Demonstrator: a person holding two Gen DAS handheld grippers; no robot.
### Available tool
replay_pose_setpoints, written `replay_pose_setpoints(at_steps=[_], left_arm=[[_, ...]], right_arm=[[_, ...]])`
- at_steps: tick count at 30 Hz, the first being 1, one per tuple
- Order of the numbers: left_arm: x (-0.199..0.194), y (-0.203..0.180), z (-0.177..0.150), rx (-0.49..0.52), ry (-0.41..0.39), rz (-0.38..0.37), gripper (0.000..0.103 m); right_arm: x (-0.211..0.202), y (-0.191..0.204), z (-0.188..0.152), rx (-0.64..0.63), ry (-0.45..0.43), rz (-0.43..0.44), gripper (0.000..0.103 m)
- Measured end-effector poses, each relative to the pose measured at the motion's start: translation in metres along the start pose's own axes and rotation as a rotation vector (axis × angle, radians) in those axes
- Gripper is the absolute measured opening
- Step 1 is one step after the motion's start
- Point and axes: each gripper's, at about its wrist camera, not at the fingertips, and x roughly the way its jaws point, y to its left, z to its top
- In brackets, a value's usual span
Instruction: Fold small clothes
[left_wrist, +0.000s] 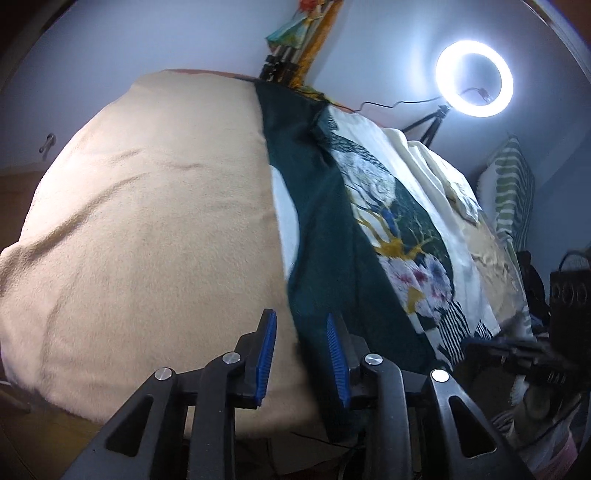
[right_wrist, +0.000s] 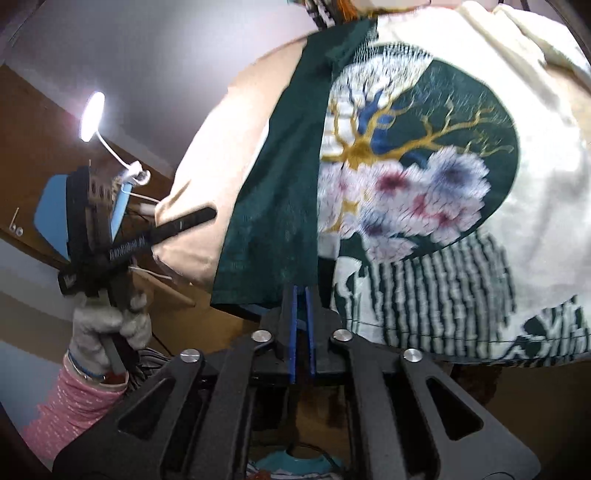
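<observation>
A dark green garment (left_wrist: 325, 236) lies as a long strip on the bed, between a beige blanket (left_wrist: 147, 229) and a cream cloth with a tree and flower print (left_wrist: 402, 229). My left gripper (left_wrist: 301, 323) is open, its blue pads either side of the garment's near edge, holding nothing. My right gripper (right_wrist: 302, 293) is shut on the near hem of the green garment (right_wrist: 273, 192), next to the printed cloth (right_wrist: 424, 166). The left gripper also shows in the right wrist view (right_wrist: 207, 215), held by a gloved hand over the blanket (right_wrist: 236, 122).
A lit ring light (left_wrist: 474, 78) on a tripod stands beyond the bed at the right. A striped green and white pillow (left_wrist: 513, 184) leans at the far right. A black speaker (left_wrist: 570, 291) and clutter sit beside the bed. Hanging items (left_wrist: 295, 44) are at the far wall.
</observation>
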Motion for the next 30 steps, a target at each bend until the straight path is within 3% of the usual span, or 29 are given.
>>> replay_pose_setpoints(at_steps=[2, 6, 15, 22, 30], left_arm=[[-0.006, -0.015, -0.006, 0.030, -0.019, -0.009, 0.034], [-0.011, -0.056, -0.017, 0.122, -0.060, -0.036, 0.035], [0.023, -0.171, -0.035, 0.321, -0.002, -0.127, 0.039], [0.070, -0.251, -0.051, 0.427, 0.052, -0.195, 0.039], [0.118, -0.308, -0.061, 0.507, 0.094, -0.187, 0.038]], right_arm=[[-0.014, -0.004, 0.004, 0.004, -0.052, -0.028, 0.050], [-0.054, -0.024, 0.010, 0.032, -0.140, -0.046, 0.051], [-0.132, -0.102, 0.021, 0.110, -0.280, -0.123, 0.057], [-0.172, -0.164, 0.022, 0.154, -0.313, -0.208, 0.057], [-0.216, -0.226, 0.029, 0.185, -0.349, -0.240, 0.057]])
